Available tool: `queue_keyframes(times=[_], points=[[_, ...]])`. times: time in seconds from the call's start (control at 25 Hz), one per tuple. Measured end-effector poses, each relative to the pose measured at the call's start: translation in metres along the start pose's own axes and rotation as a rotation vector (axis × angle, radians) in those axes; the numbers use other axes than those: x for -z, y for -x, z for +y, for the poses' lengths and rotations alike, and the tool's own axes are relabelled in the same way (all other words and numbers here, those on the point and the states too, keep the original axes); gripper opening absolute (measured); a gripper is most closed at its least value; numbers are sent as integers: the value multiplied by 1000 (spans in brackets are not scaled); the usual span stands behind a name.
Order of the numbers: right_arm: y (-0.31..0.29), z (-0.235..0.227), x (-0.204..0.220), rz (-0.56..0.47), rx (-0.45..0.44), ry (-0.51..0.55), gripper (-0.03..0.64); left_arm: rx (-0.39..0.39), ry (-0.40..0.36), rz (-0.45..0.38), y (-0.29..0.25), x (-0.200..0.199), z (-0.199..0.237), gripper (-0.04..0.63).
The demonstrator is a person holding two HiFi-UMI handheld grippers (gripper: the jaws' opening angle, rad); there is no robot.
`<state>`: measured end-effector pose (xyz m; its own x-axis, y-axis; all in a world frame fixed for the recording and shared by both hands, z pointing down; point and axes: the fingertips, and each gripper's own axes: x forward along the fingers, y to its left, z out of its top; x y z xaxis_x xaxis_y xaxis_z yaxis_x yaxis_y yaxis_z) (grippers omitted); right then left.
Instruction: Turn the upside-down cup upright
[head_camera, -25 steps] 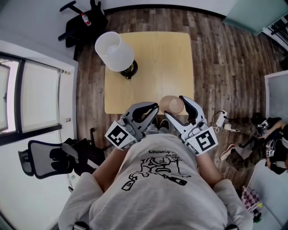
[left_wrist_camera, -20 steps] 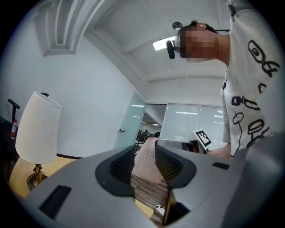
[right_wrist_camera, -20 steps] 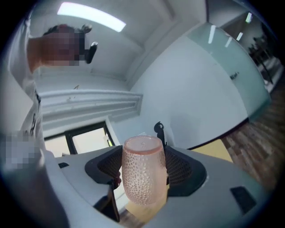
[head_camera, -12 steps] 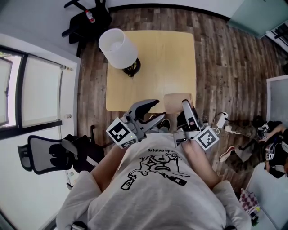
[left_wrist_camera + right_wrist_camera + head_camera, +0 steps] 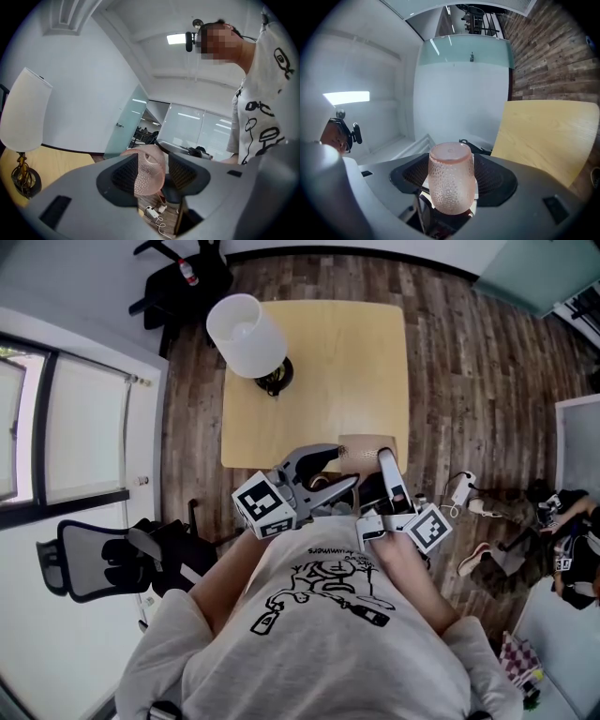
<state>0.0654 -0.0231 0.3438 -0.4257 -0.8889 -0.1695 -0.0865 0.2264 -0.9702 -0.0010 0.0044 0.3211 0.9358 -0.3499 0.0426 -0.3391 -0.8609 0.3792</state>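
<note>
A pink, dimpled, translucent cup (image 5: pixel 451 178) sits between the pads of my right gripper (image 5: pixel 454 182), which is shut on it. Its closed base points away from that camera. In the head view the cup (image 5: pixel 365 448) shows side-on over the table's near edge, with the right gripper (image 5: pixel 377 463) just below it. My left gripper (image 5: pixel 345 468) reaches in from the left, and its jaws are opening. In the left gripper view the cup (image 5: pixel 150 169) stands between the left gripper's (image 5: pixel 153 172) pads, with a gap at the right pad.
A lamp with a white shade (image 5: pixel 246 334) and dark base stands on the far left of the wooden table (image 5: pixel 328 362). An office chair (image 5: pixel 103 568) is at the left. A power strip with cables (image 5: pixel 461 491) lies on the floor at the right.
The right gripper has rolled with the cup, so the cup now shows its side instead of its round end. The left gripper's jaws have opened and it has moved right, up to the cup.
</note>
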Motion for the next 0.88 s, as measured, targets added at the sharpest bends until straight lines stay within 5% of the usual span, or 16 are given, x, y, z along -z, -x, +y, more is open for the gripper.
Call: queue_keyframes(times=[0.2,0.44,0.88], points=[[-1,2,1,-1,-15,-18,310,56,10,19,-11,3,-10,190],[4,5,0,-15,-29,-26,310,96,20,20,-11,3,-20,58],[6,16,-3,-31,-111,-18,311,188,115,-2,-14,-1,-31,21]])
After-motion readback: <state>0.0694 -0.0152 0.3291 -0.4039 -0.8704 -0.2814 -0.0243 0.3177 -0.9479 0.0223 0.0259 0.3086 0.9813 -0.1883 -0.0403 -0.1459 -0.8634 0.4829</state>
